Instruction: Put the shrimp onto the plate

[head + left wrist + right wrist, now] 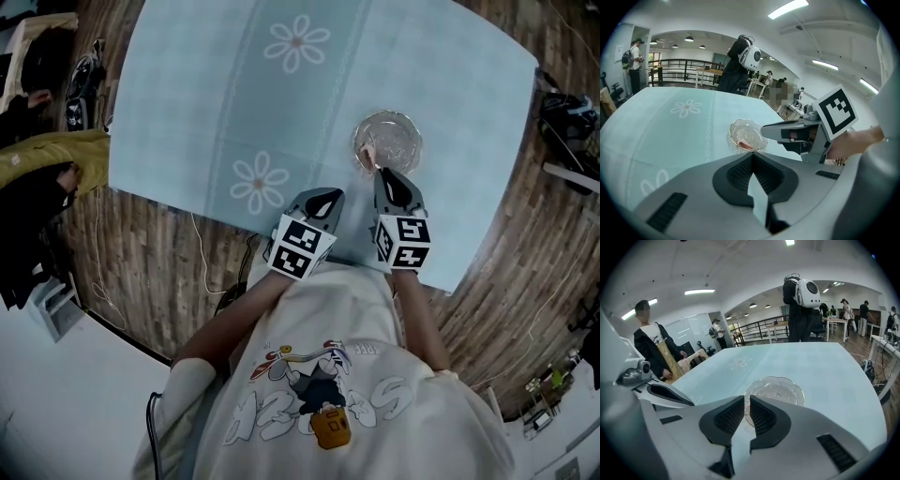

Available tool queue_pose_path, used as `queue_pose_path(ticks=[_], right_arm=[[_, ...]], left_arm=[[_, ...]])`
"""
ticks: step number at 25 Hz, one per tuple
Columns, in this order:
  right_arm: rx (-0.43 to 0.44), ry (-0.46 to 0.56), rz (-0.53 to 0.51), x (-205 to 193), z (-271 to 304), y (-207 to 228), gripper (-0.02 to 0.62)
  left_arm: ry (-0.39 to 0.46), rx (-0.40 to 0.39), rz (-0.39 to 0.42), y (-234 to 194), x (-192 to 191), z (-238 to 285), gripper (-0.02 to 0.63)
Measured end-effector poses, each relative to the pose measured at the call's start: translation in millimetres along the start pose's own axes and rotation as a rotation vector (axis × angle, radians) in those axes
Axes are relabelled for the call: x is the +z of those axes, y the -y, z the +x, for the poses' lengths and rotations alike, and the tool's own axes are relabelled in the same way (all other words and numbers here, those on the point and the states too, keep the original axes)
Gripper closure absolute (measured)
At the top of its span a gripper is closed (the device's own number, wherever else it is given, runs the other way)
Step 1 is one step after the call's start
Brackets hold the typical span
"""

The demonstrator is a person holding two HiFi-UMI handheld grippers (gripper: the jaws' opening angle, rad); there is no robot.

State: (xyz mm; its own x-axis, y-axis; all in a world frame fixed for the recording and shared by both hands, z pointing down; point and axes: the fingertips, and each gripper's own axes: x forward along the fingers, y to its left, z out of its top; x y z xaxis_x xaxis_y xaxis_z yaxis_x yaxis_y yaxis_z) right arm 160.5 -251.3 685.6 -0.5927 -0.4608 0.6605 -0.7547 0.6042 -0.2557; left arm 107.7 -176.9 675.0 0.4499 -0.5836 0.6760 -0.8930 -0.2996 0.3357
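A clear glass plate (pixel 389 141) stands on the light blue tablecloth (pixel 234 84) near the table's right front corner. A small pink shrimp (pixel 746 146) lies inside the plate at its near rim, also visible as the shrimp (pixel 367 155) in the head view. My right gripper (pixel 380 174) points at that rim, just short of the shrimp, its jaws a narrow gap apart with nothing between them (pixel 746 401). My left gripper (pixel 328 195) hovers beside it to the left, over the cloth, shut and empty (pixel 752 157).
The table's front edge (pixel 281 230) runs just under both grippers, with wooden floor and cables below it. A person in a yellow apron (pixel 654 350) stands at the table's left side. Other people and desks are far behind the table.
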Motion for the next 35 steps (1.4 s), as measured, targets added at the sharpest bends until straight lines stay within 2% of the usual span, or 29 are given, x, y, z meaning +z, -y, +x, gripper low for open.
queue_pose_path(ticks=[7, 17, 23, 28, 35], right_arm=[[0.057, 0.079, -0.037, 12.5, -37.0, -26.3, 0.561], [0.098, 0.130, -0.056, 11.8, -69.9, -57.2, 0.572], [0.155, 0.171, -0.072, 21.0, -94.3, -82.2, 0.572], [0.211, 0.181, -0.036, 16.4, -120.1, -106.0, 0.572], [0.225, 0.218, -0.042, 21.3, -131.8, -116.9, 0.572]], left_arm=[[0.060, 0.031, 0.026, 17.3, 12.2, -25.5, 0.598], [0.134, 0.050, 0.020, 24.4, 11.6, -55.5, 0.598], [0.182, 0.069, 0.032, 30.1, 18.7, -81.6, 0.598], [0.237, 0.075, 0.031, 39.1, 25.5, -103.4, 0.598], [0.246, 0.068, 0.026, 40.0, 21.8, -106.9, 0.598]])
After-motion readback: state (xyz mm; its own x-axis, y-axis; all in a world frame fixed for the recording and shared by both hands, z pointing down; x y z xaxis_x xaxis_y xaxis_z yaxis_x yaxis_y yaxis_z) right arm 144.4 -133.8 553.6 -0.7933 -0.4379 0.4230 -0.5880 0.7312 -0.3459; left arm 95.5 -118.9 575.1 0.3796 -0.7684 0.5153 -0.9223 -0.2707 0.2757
